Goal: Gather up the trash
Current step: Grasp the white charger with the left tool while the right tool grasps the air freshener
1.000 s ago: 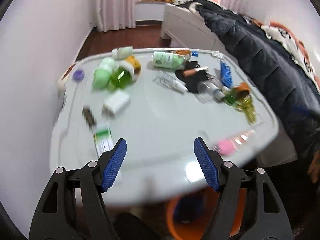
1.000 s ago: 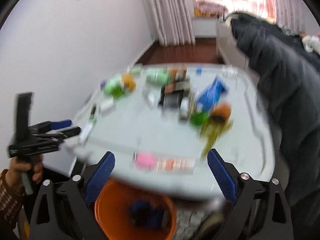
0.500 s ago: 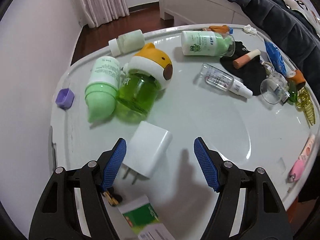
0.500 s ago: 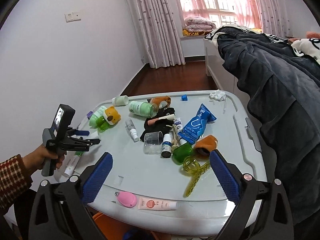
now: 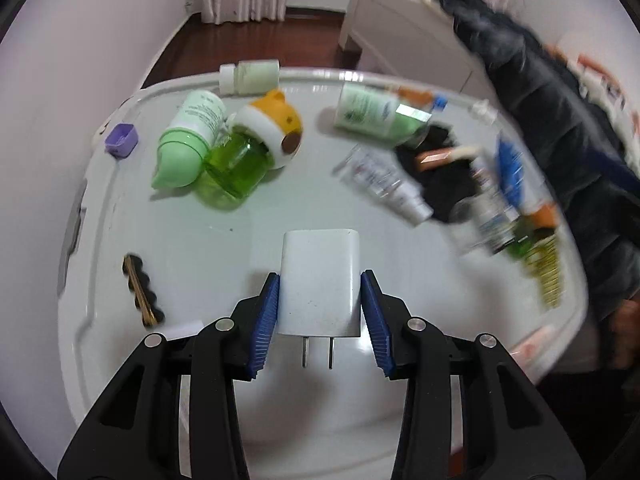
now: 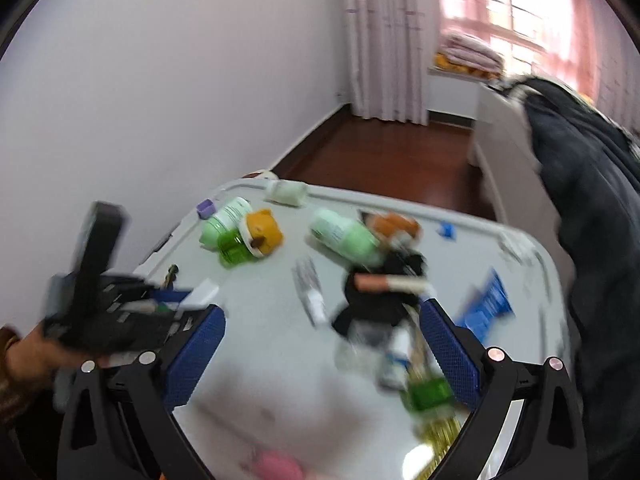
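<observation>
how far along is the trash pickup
Barely started. In hand: the left hand-held gripper is closing on the white charger, pads at its sides. The right hand-held gripper is open and holds nothing. Left: bottles, the purple cap and the blue tube still litter the table.

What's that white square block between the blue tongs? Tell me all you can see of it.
It is a white charger plug, a smooth, rounded block that looks like hard plastic, faintly speckled. Two flat metal prongs stick out of its near end, towards the camera. It lies flat on the pale table, apart from the other clutter. The left tongs are closing on it, a blue ribbed pad at each side, touching or nearly so.
</observation>
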Demonstrator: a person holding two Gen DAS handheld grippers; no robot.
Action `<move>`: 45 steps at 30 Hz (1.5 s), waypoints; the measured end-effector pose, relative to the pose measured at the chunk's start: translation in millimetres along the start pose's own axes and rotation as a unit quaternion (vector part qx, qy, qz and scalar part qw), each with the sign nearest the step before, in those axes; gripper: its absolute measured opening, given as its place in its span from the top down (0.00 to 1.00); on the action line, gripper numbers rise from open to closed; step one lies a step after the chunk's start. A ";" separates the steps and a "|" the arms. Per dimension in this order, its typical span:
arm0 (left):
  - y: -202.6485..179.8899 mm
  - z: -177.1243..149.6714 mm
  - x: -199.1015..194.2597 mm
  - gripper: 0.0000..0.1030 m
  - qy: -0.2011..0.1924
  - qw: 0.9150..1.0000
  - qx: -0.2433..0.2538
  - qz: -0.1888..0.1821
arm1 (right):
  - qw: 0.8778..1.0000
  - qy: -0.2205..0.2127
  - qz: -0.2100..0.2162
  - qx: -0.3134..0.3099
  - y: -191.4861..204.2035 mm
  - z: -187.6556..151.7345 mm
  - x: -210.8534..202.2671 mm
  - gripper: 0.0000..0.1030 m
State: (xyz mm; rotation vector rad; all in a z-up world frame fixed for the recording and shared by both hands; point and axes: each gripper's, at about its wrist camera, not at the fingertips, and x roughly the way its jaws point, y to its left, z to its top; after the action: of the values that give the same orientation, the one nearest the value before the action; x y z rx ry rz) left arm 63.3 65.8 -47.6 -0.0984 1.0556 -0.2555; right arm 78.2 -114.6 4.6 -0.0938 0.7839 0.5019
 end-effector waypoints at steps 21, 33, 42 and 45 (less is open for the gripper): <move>55.3 -29.0 -51.9 0.61 -0.057 0.996 -0.075 0.007 | 0.968 0.119 0.004 -0.221 110.3 58.6 210.5 0.04; 49.0 -27.3 -55.6 0.61 -0.063 0.995 -0.073 -0.006 | 0.965 0.134 -0.022 -0.224 103.0 50.9 232.5 0.13; 45.5 -27.1 -58.8 0.61 -0.068 0.996 -0.065 -0.008 | 0.981 0.089 0.000 -0.174 97.5 34.1 170.3 0.13; 43.2 -28.1 -60.6 0.61 -0.071 0.996 -0.061 -0.008 | 0.983 0.082 0.004 -0.162 95.6 25.8 143.3 0.13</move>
State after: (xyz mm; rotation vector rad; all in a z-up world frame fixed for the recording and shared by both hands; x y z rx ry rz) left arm 17.5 124.2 -18.8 -0.2319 0.9288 -0.1956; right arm 136.0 33.2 -67.1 -0.4379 0.8578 0.6323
